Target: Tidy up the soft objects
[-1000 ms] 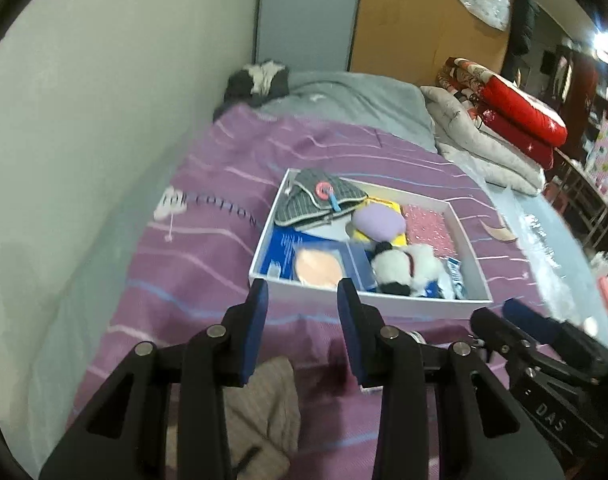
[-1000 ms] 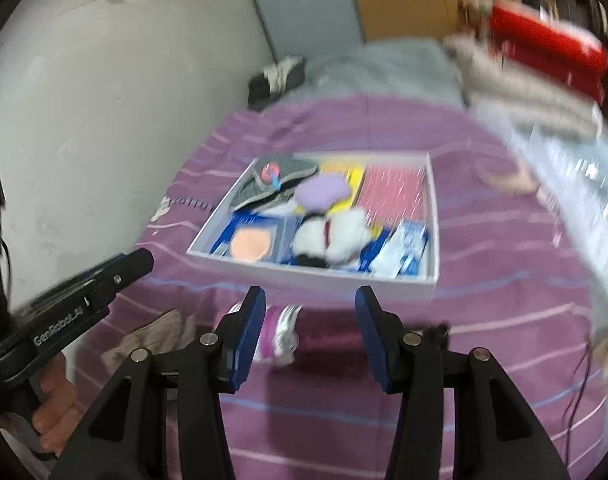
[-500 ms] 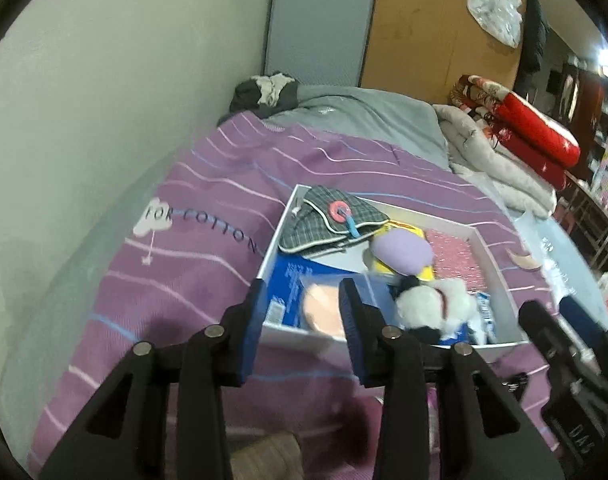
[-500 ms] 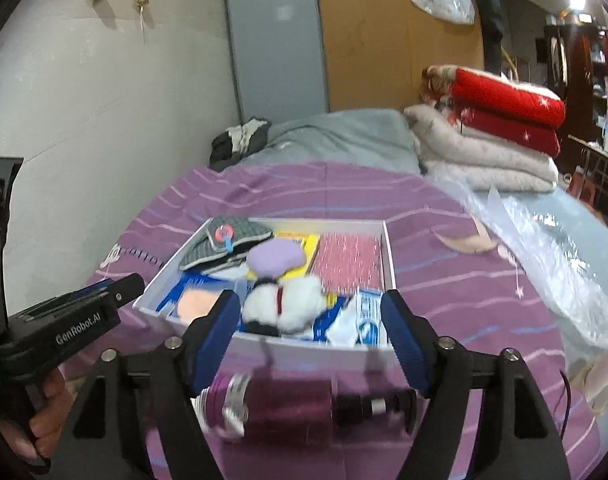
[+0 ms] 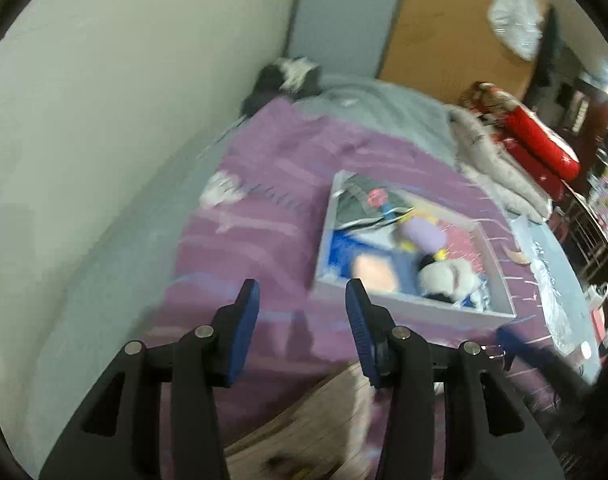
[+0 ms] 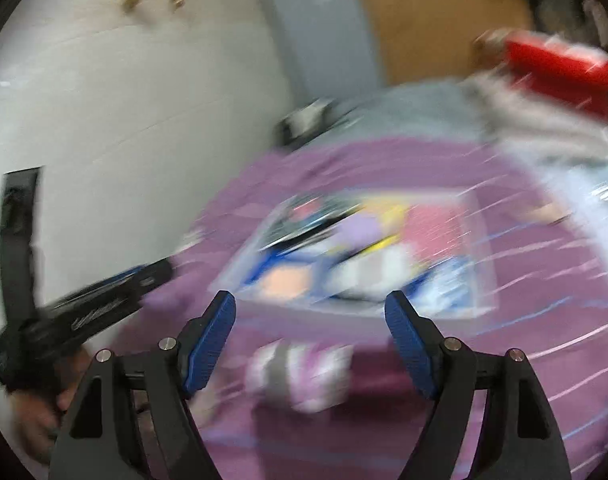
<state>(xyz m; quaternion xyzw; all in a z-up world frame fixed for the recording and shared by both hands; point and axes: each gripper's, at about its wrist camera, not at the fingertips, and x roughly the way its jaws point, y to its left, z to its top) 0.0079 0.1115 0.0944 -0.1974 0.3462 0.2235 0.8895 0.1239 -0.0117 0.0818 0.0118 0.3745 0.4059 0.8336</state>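
Both views blurred. On a purple striped bedspread (image 5: 264, 240), a white box (image 5: 415, 306) at about 1 o'clock of the left gripper (image 5: 300, 308), already loaded: grey plaid pouch (image 5: 355, 208), lilac soft piece (image 5: 421, 232), black-and-white plush toy (image 5: 443, 276), peach pad (image 5: 371, 270).

Left gripper: jaws opening, about half spread, nothing between them, only bedspread behind. A beige knitted cloth (image 5: 315, 420) at 6 o'clock, just under the fingers.

Right gripper (image 6: 309, 314): jaws opening, spread wide, empty. A purple-and-white bundle (image 6: 300, 372), too smeared to name better, at 6 o'clock of the tips, on the bedspread just before the near wall of the box.

Likely step in hand: a reach for the bundle. To do well:
- Lower until both pads pass beside the bundle, not on top.
- Close at its thick middle; soft things slip out at a loose end.
- Lift clear of the box wall before going over.
- Keep the left gripper away at 9 o'clock, to avoid collision.
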